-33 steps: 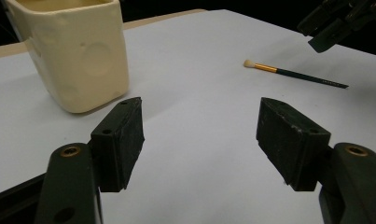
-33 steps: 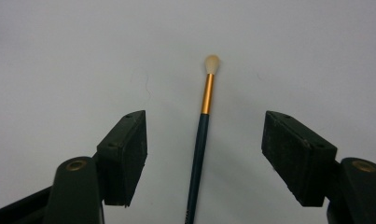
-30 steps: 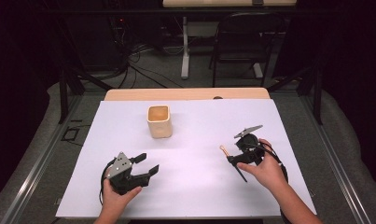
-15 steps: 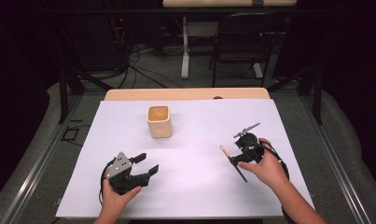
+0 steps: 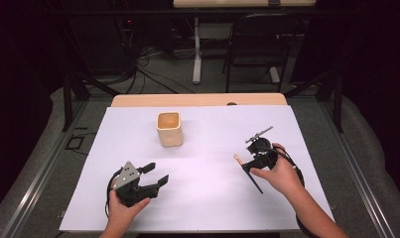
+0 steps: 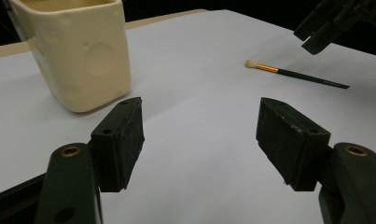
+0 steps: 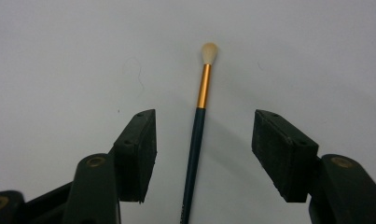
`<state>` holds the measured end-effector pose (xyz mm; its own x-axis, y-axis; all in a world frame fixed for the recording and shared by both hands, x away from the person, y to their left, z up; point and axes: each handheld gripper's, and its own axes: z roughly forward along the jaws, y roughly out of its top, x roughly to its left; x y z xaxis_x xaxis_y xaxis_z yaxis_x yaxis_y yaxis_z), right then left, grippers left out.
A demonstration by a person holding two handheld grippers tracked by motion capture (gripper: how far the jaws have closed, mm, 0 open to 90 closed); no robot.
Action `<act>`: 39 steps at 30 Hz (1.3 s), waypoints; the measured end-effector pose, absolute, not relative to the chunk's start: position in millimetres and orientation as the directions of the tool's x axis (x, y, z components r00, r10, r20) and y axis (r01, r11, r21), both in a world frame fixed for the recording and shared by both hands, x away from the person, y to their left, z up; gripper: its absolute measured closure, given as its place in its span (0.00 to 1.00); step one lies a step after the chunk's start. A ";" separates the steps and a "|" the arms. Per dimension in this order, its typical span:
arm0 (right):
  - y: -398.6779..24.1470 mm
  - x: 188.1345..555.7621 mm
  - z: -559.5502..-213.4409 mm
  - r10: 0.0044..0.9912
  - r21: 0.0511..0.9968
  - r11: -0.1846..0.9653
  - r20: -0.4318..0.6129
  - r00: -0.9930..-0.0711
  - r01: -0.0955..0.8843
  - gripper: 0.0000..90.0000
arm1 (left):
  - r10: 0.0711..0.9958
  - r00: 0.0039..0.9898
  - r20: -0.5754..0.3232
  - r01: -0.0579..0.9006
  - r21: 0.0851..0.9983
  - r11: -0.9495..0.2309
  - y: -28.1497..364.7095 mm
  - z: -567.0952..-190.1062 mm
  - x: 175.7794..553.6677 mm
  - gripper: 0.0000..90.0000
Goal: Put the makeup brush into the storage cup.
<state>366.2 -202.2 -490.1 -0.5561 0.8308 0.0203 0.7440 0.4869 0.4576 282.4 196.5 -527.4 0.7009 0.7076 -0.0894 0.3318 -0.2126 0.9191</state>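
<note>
Right gripper view: the paintbrush [image 7: 198, 135] lies lengthwise between the right tool's [image 7: 202, 151] jaws, which have been closing yet stand clear of it. Left tool [image 5: 148, 179] (idle, far across the table [image 5: 212, 198]) gapes wide and empty.

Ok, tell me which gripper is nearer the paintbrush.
Right. The right gripper straddles the paintbrush, its fingers just closing with the handle between them, not yet pinched. The left gripper sits open across the table, well away from it.
</note>
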 end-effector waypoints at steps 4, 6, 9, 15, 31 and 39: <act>-198.8 369.8 -489.7 0.828 0.449 0.496 0.013 -0.560 0.743 0.46 | 0.711 0.698 -0.088 0.332 0.919 -0.213 196.5 -527.6 282.5 0.36; -196.7 372.1 -490.0 0.826 0.448 0.499 0.014 -0.563 0.742 0.46 | 0.709 0.700 -0.087 0.332 0.919 -0.215 196.7 -527.5 282.7 0.36; -194.5 375.3 -490.7 0.825 0.444 0.502 0.013 -0.566 0.742 0.46 | 0.708 0.701 -0.084 0.331 0.918 -0.218 197.0 -527.6 282.9 0.36; -190.4 379.7 -491.9 0.824 0.429 0.509 0.010 -0.567 0.747 0.48 | 0.711 0.697 -0.089 0.333 0.919 -0.212 197.1 -527.6 282.8 0.36; -191.9 385.6 -504.8 0.825 0.369 0.524 0.003 -0.565 0.768 0.53 | 0.710 0.699 -0.088 0.329 0.921 -0.210 197.9 -527.6 283.2 0.36; -193.9 384.3 -507.9 0.819 0.351 0.539 -0.004 -0.574 0.766 0.57 | 0.712 0.697 -0.086 0.331 0.919 -0.213 197.8 -527.5 283.0 0.36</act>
